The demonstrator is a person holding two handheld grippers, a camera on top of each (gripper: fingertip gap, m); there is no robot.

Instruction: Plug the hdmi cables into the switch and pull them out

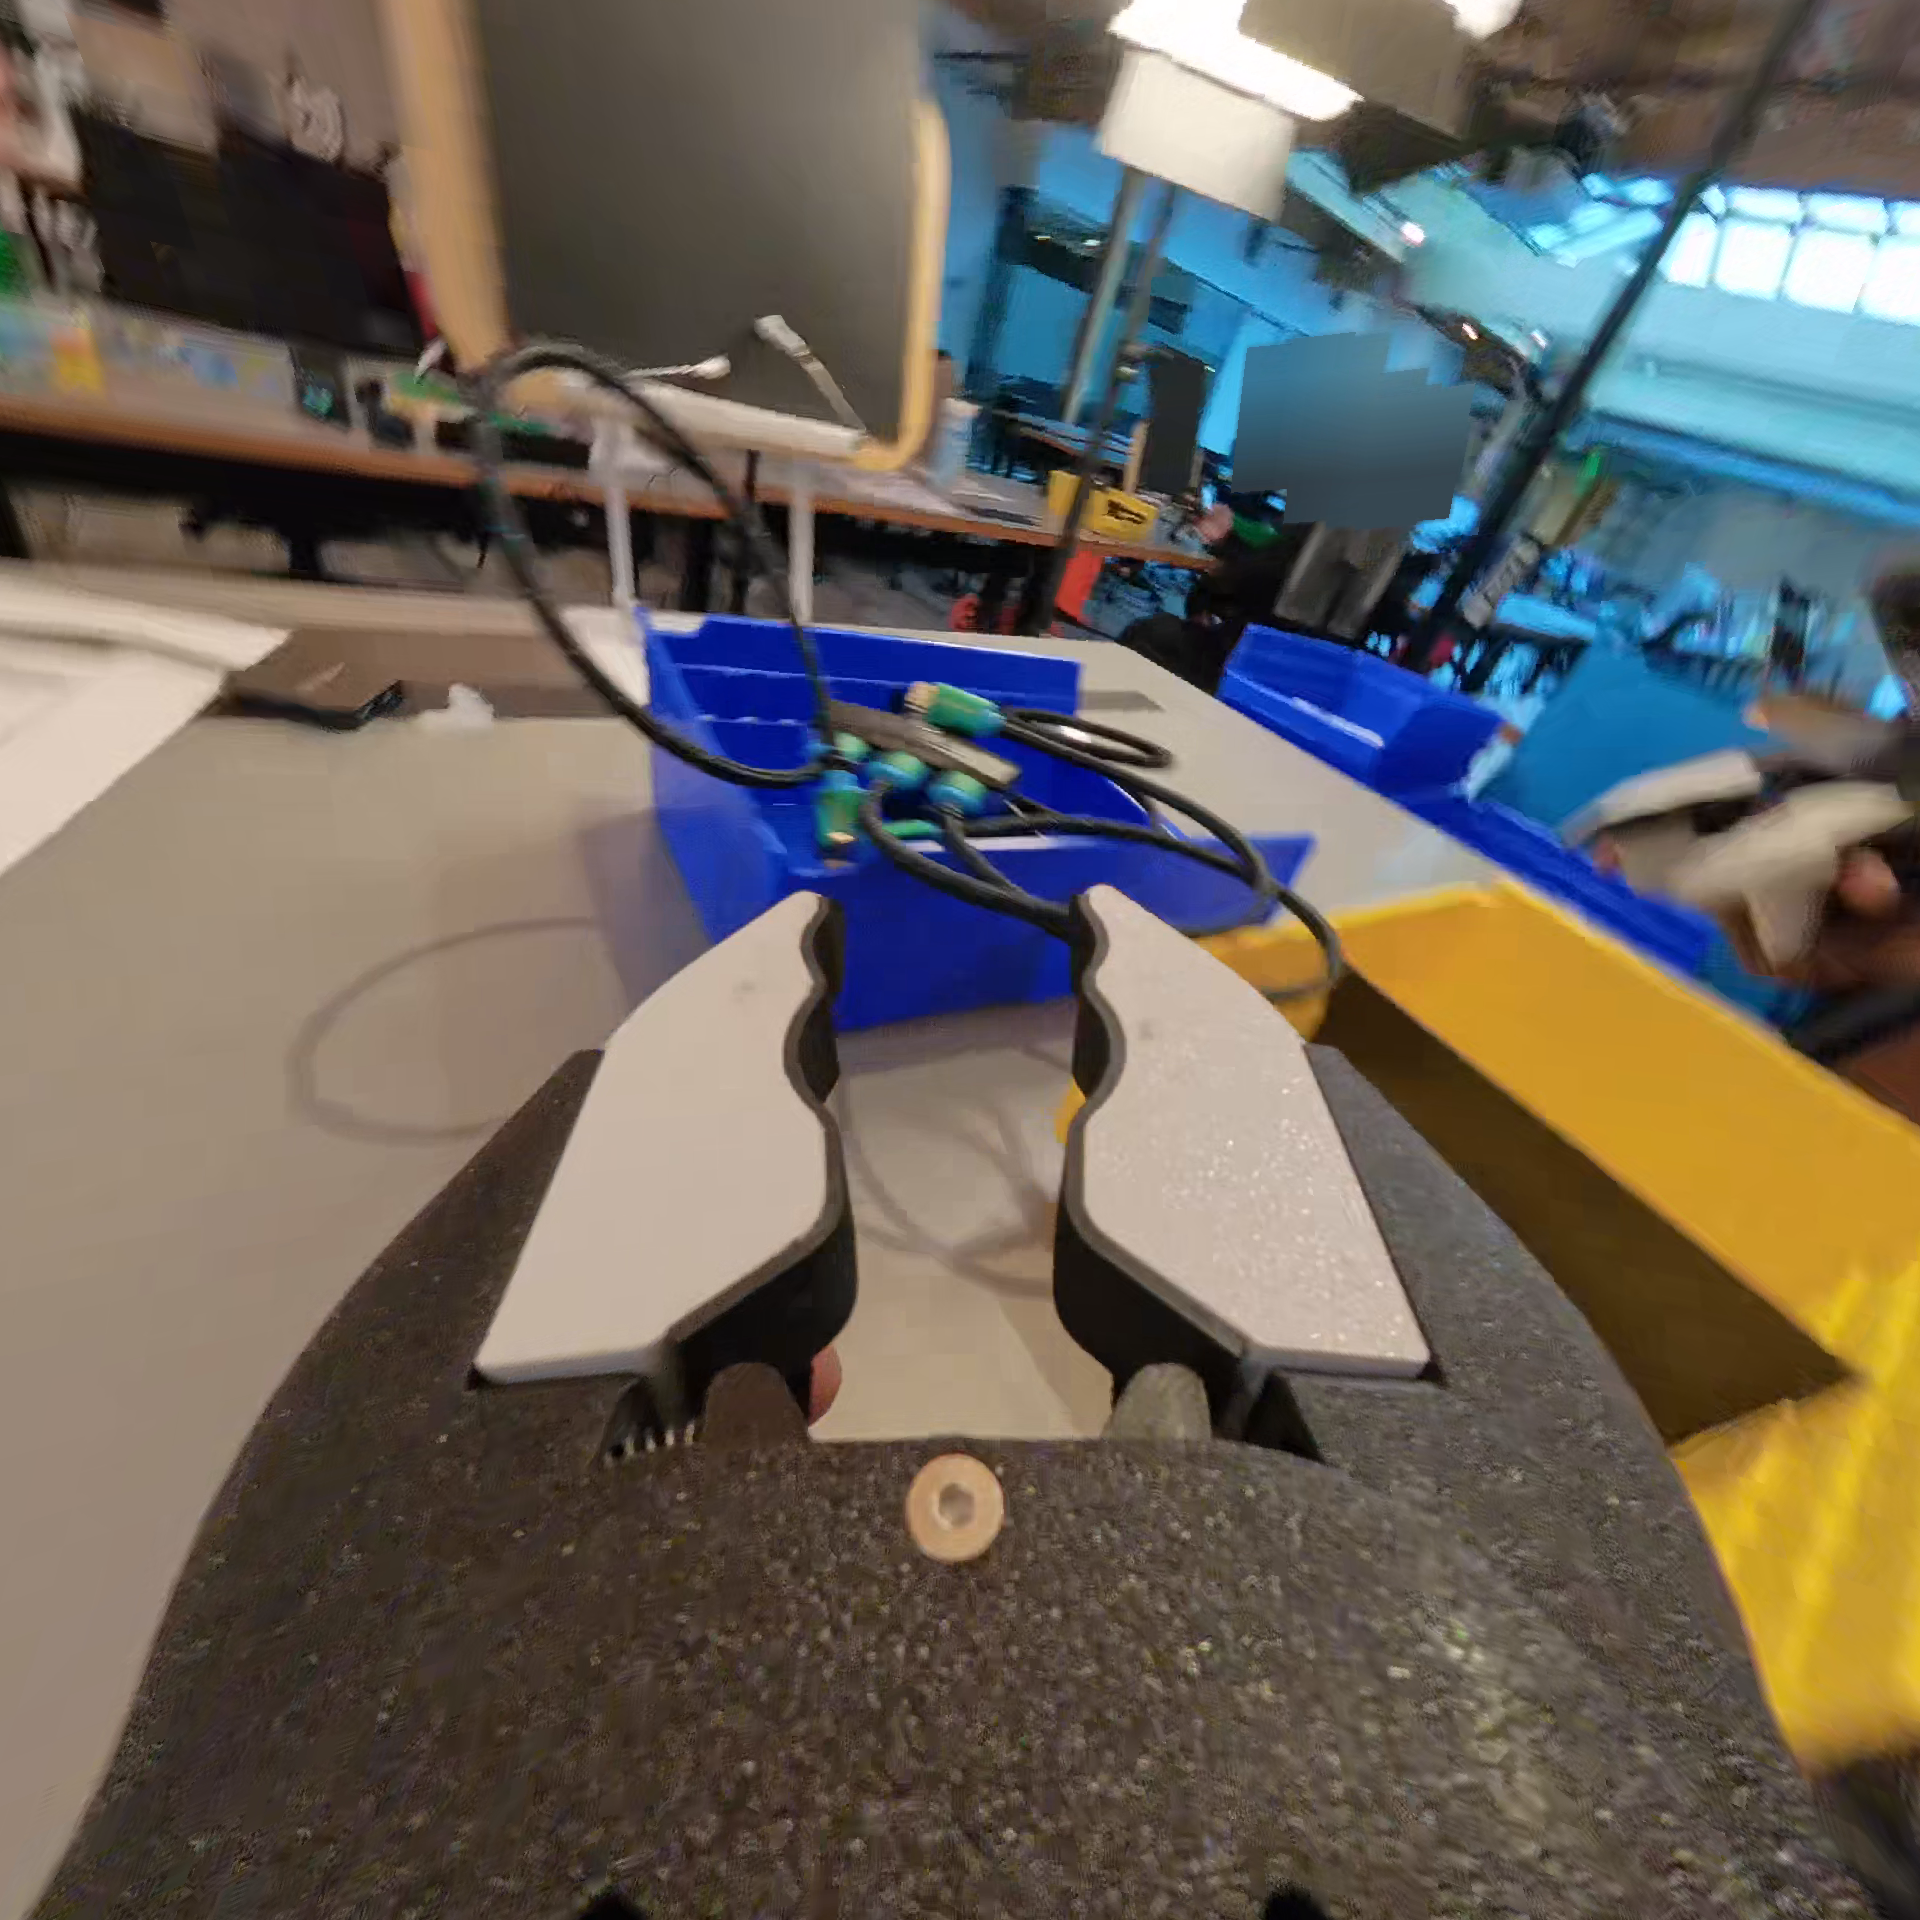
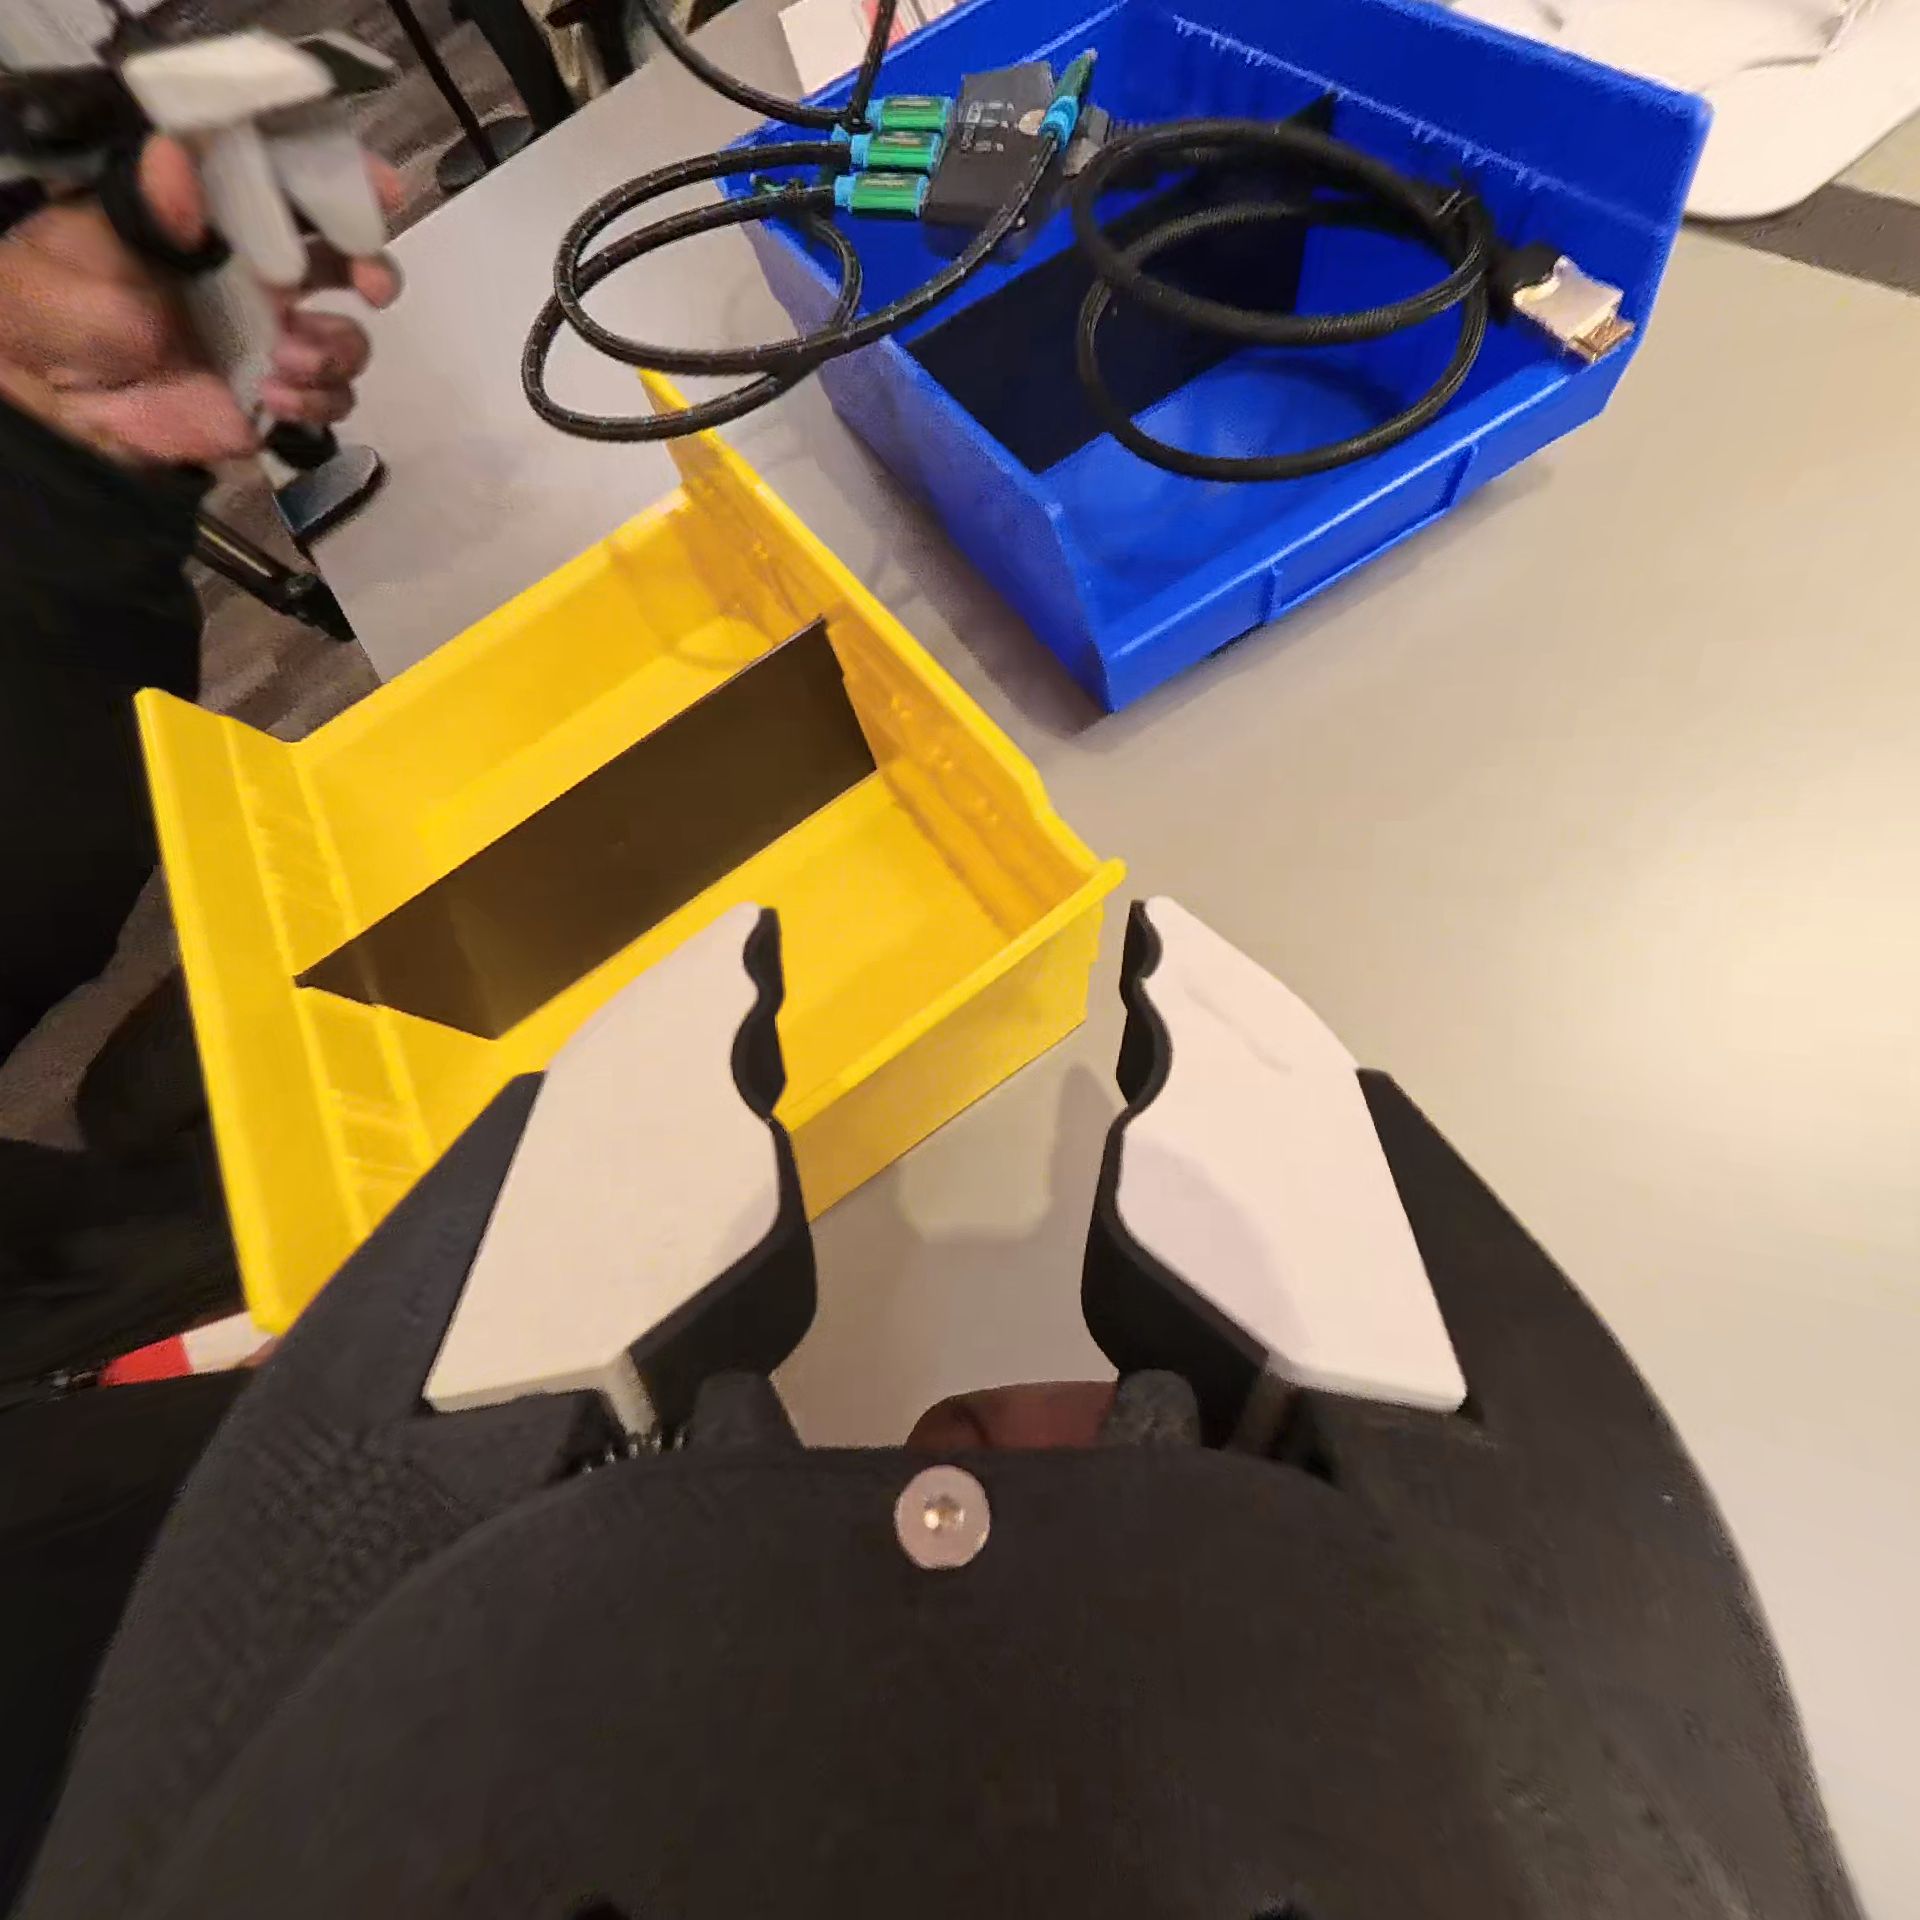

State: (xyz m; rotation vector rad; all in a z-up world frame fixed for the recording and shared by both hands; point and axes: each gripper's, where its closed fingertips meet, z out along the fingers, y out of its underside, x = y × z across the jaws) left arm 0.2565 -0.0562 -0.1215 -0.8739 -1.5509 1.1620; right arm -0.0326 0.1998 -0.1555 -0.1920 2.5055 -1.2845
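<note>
A small black switch sits at the far rim of a blue bin. Three green-ended HDMI plugs are seated side by side in it, a fourth on its other side. Their black braided cables loop over the bin's edge onto the grey worktop. One loose cable coils inside the bin, its plug free.

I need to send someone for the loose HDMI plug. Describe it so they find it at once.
Look in the blue bin on the grey table, beyond the yellow bin. The loose plug rests on the bin's right rim, ending the coiled black cable. Unlike the green plugs at the switch, it is silvery.
</note>
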